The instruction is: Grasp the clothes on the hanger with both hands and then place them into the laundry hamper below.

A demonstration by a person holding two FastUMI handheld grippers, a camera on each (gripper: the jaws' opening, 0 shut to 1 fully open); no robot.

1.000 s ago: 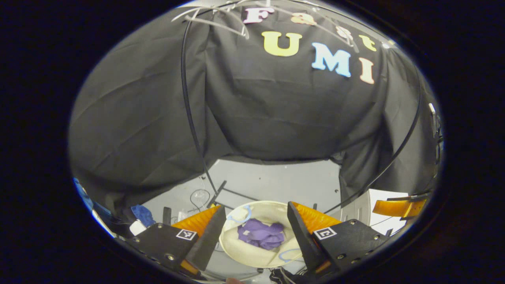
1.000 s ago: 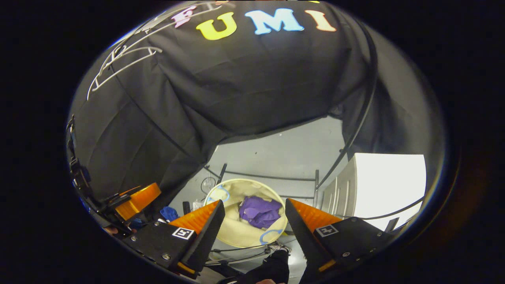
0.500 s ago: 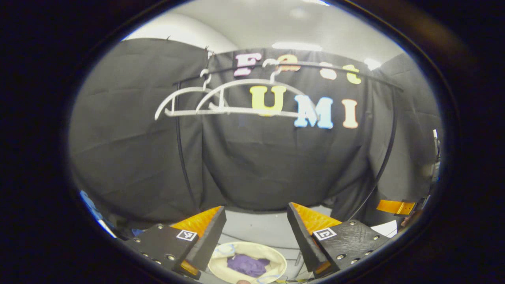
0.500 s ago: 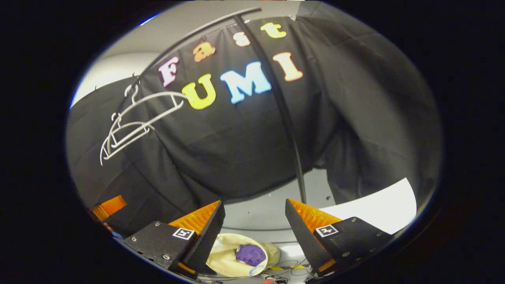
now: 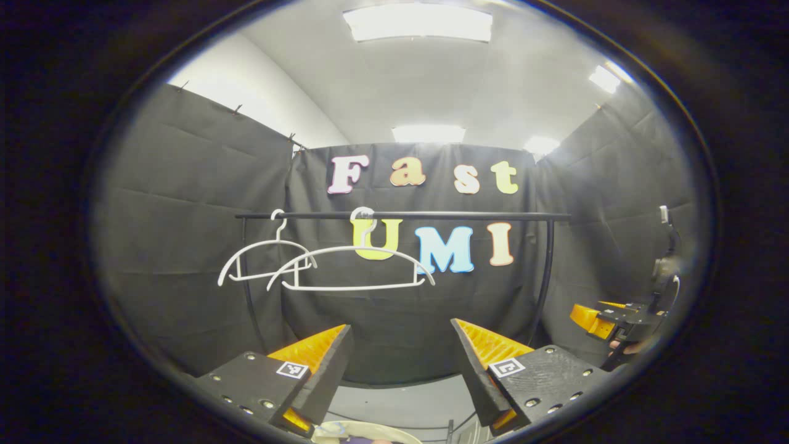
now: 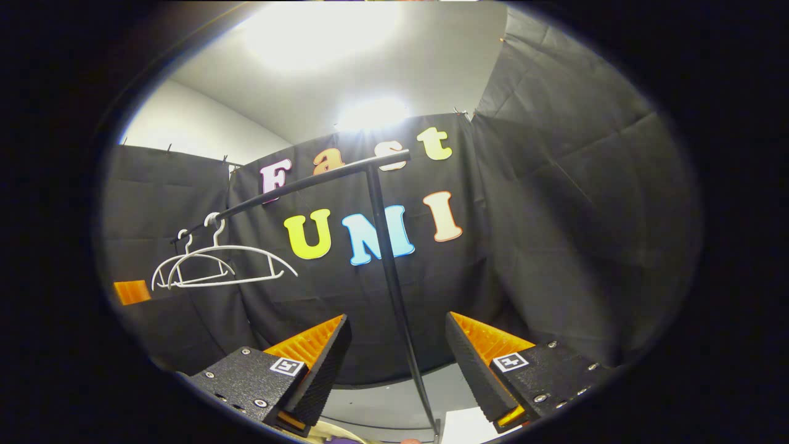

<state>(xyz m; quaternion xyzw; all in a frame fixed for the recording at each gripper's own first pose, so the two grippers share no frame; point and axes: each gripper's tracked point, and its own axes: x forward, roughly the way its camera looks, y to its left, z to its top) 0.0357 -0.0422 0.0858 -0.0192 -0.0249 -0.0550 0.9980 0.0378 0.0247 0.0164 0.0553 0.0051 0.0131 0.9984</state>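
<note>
In the left gripper view, two bare white hangers [image 5: 320, 265] are seen on the left part of a black rail [image 5: 400, 215], whose long axis runs left to right across the far wall; no clothes are seen on them. The left gripper [image 5: 400, 364] is held with its jaws spread and nothing between them, the hangers lying up and to the far left of it. Low between the jaws, the cream rim of the laundry hamper [image 5: 363, 428] is glimpsed with a sliver of purple cloth [image 5: 363, 440] inside, so the garment is judged to be already in the hamper. At the far right, the right gripper [image 5: 595, 316] is partly seen; in the right gripper view its jaws [image 6: 397, 364] are likewise spread and empty.
</note>
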